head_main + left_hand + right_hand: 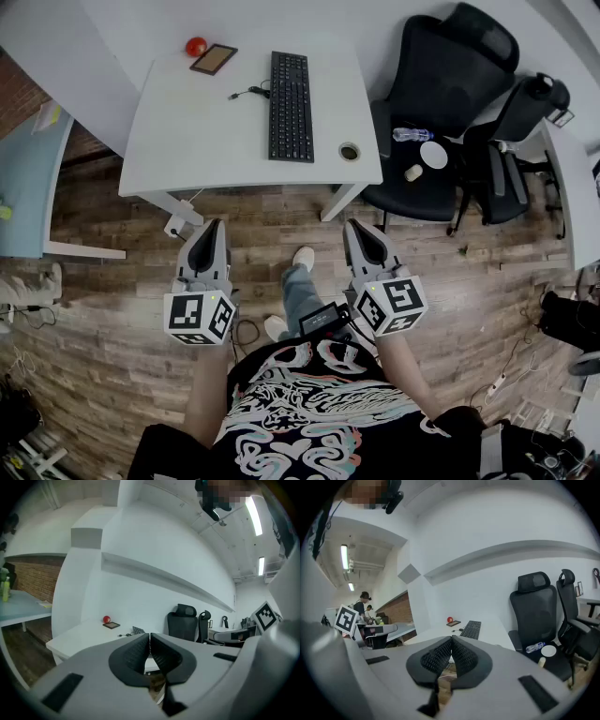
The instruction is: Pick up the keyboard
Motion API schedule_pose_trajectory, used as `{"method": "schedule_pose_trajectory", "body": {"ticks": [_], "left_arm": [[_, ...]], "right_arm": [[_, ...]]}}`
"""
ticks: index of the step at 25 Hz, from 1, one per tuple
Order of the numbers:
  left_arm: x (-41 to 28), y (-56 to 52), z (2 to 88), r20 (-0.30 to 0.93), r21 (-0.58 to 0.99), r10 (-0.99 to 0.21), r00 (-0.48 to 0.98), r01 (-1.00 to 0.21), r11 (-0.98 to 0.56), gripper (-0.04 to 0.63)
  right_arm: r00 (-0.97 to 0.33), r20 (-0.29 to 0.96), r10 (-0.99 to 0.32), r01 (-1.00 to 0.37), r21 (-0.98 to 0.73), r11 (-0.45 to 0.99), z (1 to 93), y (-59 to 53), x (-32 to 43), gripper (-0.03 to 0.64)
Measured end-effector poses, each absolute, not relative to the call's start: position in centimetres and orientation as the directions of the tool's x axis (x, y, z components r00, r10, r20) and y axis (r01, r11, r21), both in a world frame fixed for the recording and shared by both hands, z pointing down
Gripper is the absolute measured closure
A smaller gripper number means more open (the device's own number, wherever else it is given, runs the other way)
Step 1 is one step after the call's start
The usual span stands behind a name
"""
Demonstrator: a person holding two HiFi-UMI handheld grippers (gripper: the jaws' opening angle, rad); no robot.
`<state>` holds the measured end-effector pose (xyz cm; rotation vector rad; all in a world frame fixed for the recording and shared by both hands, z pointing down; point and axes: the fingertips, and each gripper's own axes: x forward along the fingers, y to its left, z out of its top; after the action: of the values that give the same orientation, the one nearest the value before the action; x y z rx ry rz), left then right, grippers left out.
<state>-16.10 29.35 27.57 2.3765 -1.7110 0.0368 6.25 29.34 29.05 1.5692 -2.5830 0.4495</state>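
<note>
— Well, looked down on a white desk (187, 131) over plank floor (112, 309), against a white wall (154, 597). Spotted the keyboard (291, 92)?

— Lay flat on the desk, right of middle, long side running away from the camera, untouched. Shared the top with a red ball (195, 46), a small tablet (214, 59) just beside that, and a cable (246, 93) near the keys. Had two black office chairs (441, 84) off to the right, a bottle (411, 134) on the nearer seat.

— And the grippers?

— Hung side by side above the floor, well short of the desk, aimed a little downward. Showed the left gripper (214, 228) pressed together on nothing; right gripper (361, 228) likewise, empty.
</note>
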Motion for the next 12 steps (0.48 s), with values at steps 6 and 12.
{"method": "schedule_pose_trajectory", "body": {"ticks": [6,12], "left_arm": [[-16.7,35.7,27.1,0.134,0.146,-0.947,0.292,-0.951,-0.272,0.575],[-16.5,37.7,25.3,0.108,0.097,-0.949,0.298,-0.953,-0.288,0.575]], "right_arm": [[-0.454,0.186,-0.872,-0.887,-0.191,0.421,28.7,36.3,5.6,0.588],[-0.438,0.152,-0.886,-0.893,-0.185,0.409,27.3,38.3,5.2,0.588]]}}
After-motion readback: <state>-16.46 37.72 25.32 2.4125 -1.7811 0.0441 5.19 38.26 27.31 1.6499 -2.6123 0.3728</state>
